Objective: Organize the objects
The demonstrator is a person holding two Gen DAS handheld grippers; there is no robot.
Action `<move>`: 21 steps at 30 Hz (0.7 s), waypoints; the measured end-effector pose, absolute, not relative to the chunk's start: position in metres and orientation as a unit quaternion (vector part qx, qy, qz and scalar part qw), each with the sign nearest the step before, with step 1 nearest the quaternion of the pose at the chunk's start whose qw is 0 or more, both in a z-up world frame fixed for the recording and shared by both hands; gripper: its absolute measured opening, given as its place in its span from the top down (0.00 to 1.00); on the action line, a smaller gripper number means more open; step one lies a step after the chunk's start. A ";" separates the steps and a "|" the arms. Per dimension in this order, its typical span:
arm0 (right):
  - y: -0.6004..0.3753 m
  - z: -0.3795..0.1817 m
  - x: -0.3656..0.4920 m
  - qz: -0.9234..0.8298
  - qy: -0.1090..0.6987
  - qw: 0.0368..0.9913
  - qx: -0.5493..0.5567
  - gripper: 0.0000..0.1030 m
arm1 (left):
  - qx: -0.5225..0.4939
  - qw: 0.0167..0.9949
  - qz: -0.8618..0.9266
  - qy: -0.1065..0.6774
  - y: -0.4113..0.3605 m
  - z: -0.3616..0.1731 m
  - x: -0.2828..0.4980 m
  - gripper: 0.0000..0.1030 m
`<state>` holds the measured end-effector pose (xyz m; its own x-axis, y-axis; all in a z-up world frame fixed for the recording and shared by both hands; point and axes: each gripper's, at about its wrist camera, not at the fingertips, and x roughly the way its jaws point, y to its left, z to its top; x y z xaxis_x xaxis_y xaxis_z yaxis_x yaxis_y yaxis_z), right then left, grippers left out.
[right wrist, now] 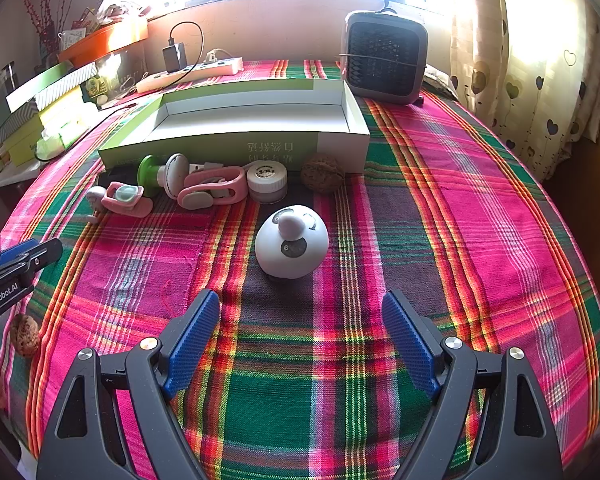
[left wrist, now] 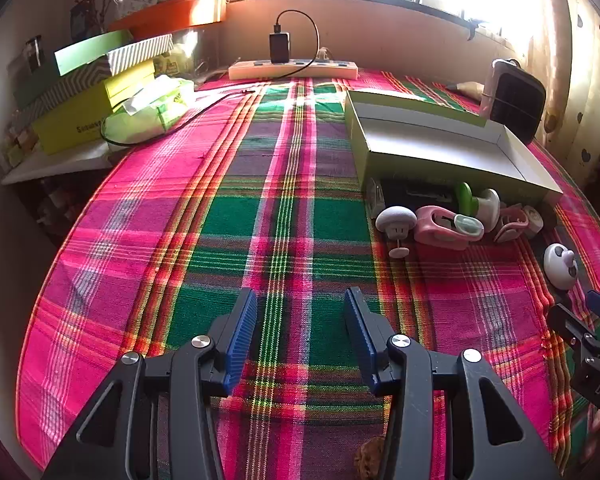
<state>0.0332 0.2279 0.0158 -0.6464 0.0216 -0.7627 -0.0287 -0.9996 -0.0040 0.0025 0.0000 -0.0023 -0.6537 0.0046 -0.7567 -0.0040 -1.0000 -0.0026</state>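
Note:
A white egg-shaped panda toy (right wrist: 291, 242) stands on the plaid cloth just ahead of my open, empty right gripper (right wrist: 301, 308); it also shows in the left wrist view (left wrist: 561, 266). Behind it lies a row of small things against an open green-and-white box (right wrist: 256, 120): a white jar (right wrist: 266, 179), a walnut (right wrist: 322, 172), a pink clip (right wrist: 216, 191), a green-and-white mushroom piece (right wrist: 164, 176) and a pink toy (right wrist: 126, 199). My left gripper (left wrist: 301, 300) is open and empty over bare cloth, left of the box (left wrist: 440, 140). A second walnut (right wrist: 24, 336) lies near it.
A grey fan heater (right wrist: 384, 56) stands behind the box at the right. A power strip (left wrist: 293, 69) with a charger lies by the back wall. Stacked boxes (left wrist: 88, 92) and a tissue pack (left wrist: 152, 110) sit at the left. A curtain (right wrist: 540, 60) hangs at the right.

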 end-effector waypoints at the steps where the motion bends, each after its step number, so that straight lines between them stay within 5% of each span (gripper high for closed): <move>1: 0.228 0.016 0.033 0.907 0.004 0.014 -0.420 0.19 | -0.415 0.003 0.910 0.002 0.000 -0.002 0.002 0.58; 21: 0.228 0.015 0.036 0.907 0.004 0.012 -0.420 0.19 | -0.424 0.012 0.905 0.002 -0.009 0.000 0.002 0.58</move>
